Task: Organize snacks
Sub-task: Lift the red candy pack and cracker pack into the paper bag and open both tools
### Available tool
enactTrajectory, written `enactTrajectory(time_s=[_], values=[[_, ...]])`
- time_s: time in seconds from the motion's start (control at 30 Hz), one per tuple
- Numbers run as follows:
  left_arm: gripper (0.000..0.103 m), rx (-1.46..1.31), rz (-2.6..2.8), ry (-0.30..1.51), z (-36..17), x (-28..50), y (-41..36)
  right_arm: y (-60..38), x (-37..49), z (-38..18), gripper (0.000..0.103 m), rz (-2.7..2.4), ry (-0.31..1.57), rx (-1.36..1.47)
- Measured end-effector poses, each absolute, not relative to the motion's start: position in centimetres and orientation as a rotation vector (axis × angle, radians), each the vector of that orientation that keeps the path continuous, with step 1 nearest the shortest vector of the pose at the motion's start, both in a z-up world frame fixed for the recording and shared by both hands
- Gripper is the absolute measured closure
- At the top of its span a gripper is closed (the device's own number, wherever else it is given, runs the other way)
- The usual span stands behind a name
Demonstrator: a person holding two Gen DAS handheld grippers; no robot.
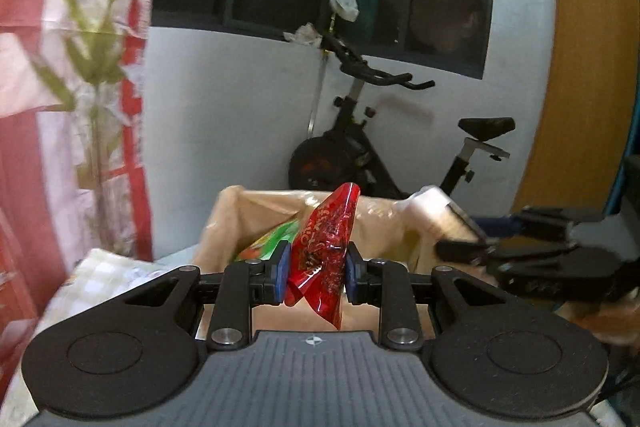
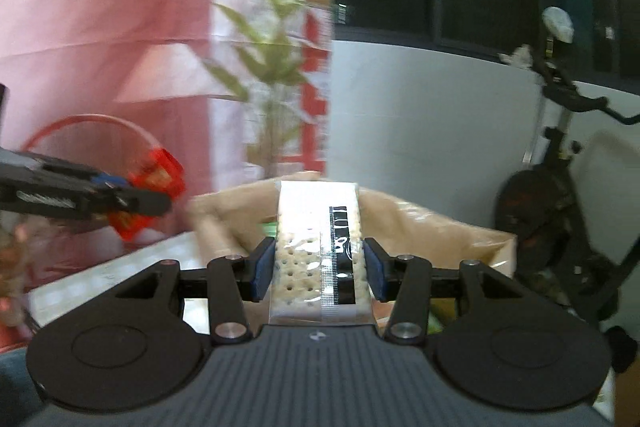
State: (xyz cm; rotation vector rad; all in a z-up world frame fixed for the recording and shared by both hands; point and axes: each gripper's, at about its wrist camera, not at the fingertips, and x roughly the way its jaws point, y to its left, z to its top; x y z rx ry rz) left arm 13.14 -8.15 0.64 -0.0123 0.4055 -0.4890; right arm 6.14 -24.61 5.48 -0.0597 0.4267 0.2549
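Observation:
My left gripper [image 1: 316, 273] is shut on a crinkled red snack packet [image 1: 326, 247], held up in front of an open cardboard box [image 1: 228, 223]. A green packet [image 1: 268, 243] lies inside that box. My right gripper [image 2: 319, 269] is shut on a clear-wrapped cracker pack [image 2: 316, 247] with a black label, held over the same box [image 2: 432, 227]. In the left wrist view the right gripper [image 1: 472, 247] with its cracker pack [image 1: 436, 215] appears blurred at the right. In the right wrist view the left gripper [image 2: 160, 203] with the red packet [image 2: 158, 183] shows at the left.
An exercise bike [image 1: 380, 139] stands against the white wall behind the box. A red and pink curtain [image 1: 60, 67] with a leaf print hangs at the left. A pale checked cloth [image 1: 108, 271] covers the surface beside the box. A wooden panel [image 1: 584, 67] rises at the right.

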Motion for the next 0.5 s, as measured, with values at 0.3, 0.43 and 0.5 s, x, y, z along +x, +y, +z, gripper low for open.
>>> enactTrajectory(time_s=[0.3,0.43,0.5], values=[[0.074,0.007,-0.500,0.476,-1.2,17.9,-12.1,-26.9,9.8,3.0,0.054,0.140,0.519,-0.039],[0.057,0.045,-0.495,0.502,-2.0,18.8,-12.8,-28.0,9.9,2.4,0.053,0.127,0.544,-0.013],[0.039,0.058,-0.462,0.510,-2.3,18.9,-12.7,-28.2,9.6,2.5,0.048,0.109,0.543,-0.006]])
